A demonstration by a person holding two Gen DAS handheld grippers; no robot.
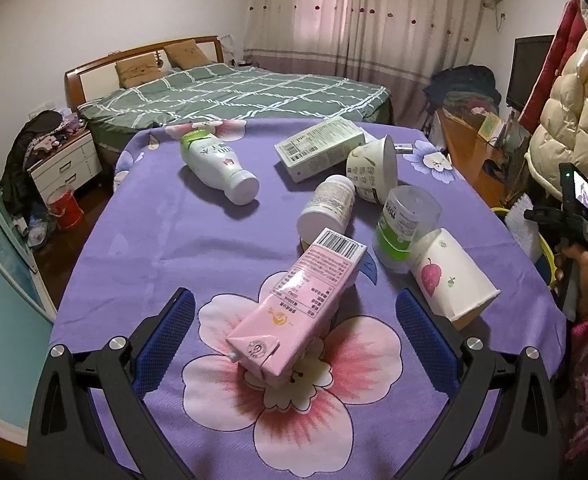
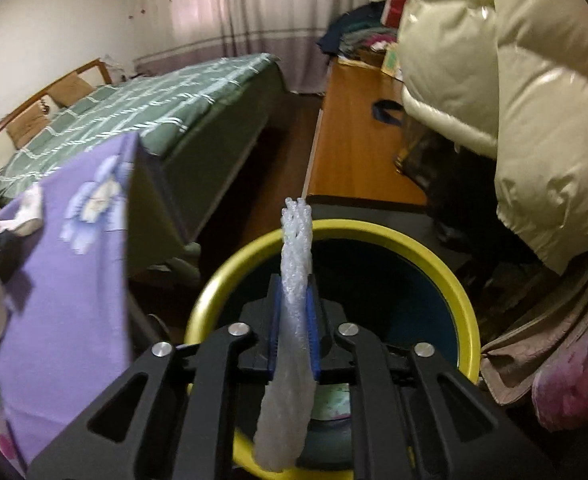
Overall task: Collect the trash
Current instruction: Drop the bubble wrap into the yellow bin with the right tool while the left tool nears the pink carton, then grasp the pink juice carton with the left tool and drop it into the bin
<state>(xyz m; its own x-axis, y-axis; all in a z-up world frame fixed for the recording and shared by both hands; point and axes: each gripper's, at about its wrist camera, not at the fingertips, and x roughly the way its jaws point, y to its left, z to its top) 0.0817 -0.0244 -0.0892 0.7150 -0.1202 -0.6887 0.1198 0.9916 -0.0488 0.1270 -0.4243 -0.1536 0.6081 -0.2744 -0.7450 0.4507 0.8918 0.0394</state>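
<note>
Drop-off step: the right claw [image 2: 293, 320] hangs over the yellow-rimmed bin [image 2: 450, 276], nearly closed on a crinkled plastic strip [image 2: 294, 264]; letting go is next. The left claw [image 1: 295, 332], wide open and empty, frames the pink carton [image 1: 294, 304] at twelve o'clock on the surface [image 1: 134, 240].

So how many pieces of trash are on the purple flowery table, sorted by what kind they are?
Cartons and boxes: 2, the pink drink carton and the white-green cardboard box
Bottles: 2, the white bottle with green cap and the small white pill bottle
Cups and tubs: 3, the white yoghurt tub, the clear green-labelled cup and the white leaf-print paper cup
Total: 7
</note>
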